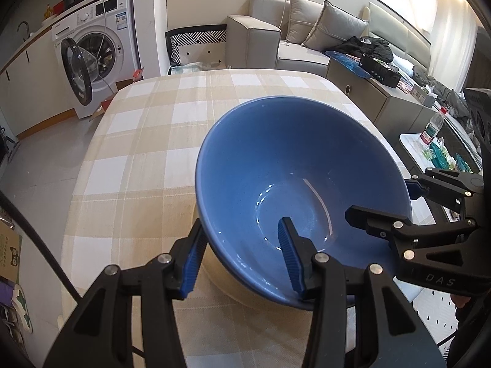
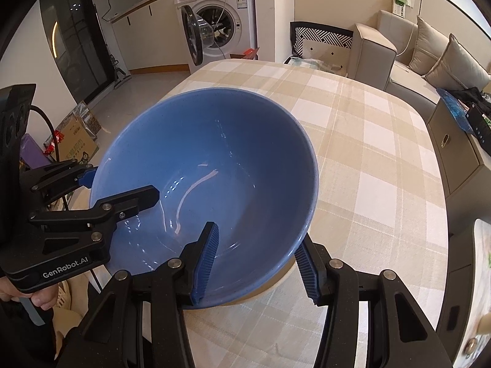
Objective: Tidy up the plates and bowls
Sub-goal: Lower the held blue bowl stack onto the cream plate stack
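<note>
Both claws, left claw [image 1: 242, 254] and right claw [image 2: 259, 263], straddle and grip the empty blue bowl's [image 1: 294, 159] rim.

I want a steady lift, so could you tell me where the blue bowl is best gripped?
Grip the blue bowl by its thin rim, one finger inside and one outside, from opposite near sides. The walls flare too wide to span, and it sits tilted on the checked tablecloth.

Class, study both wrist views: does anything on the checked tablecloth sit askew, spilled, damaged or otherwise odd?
Yes: the blue bowl is tilted rather than sitting flat. The left tongs and the right tongs each straddle its rim, one finger inside and one outside. The bowl is empty; no spill or crack shows. The checked tablecloth lies smooth.
</note>
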Demonstrator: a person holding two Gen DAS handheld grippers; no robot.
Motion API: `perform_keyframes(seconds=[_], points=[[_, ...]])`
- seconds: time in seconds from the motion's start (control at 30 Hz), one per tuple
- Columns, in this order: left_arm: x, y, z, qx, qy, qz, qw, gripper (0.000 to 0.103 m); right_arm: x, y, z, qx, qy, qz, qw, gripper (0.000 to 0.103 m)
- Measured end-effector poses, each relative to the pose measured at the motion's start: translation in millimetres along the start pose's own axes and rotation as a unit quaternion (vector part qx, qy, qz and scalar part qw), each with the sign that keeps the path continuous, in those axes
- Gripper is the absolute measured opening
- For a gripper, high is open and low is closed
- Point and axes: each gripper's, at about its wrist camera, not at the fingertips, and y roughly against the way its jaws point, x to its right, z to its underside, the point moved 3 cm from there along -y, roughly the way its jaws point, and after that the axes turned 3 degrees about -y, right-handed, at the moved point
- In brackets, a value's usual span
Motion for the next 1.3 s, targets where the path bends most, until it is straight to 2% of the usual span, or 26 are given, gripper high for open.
perform_keyframes(seconds=[0.63,0.73,0.97,1.3], points=[[-4,-10,2,-0.011,0.004,0.006,0.9999,0.047,-3,-7,2,-0.016,0.002,0.005,1.0,0.051],[-5,-11,2,-0.012,0.005,0.009,0.9999,0.049,-3,-8,1,-0.016,0.001,0.004,1.0,0.051],[-2,-12,2,-0.015,0.004,0.017,0.9997,0.059,-2,-8,0,-0.018,0.0,0.001,1.0,0.052],[-1,-10,-2,-0.017,0.006,0.022,0.9996,0.063,-1,-8,-2,-0.016,0.001,-0.003,1.0,0.053]])
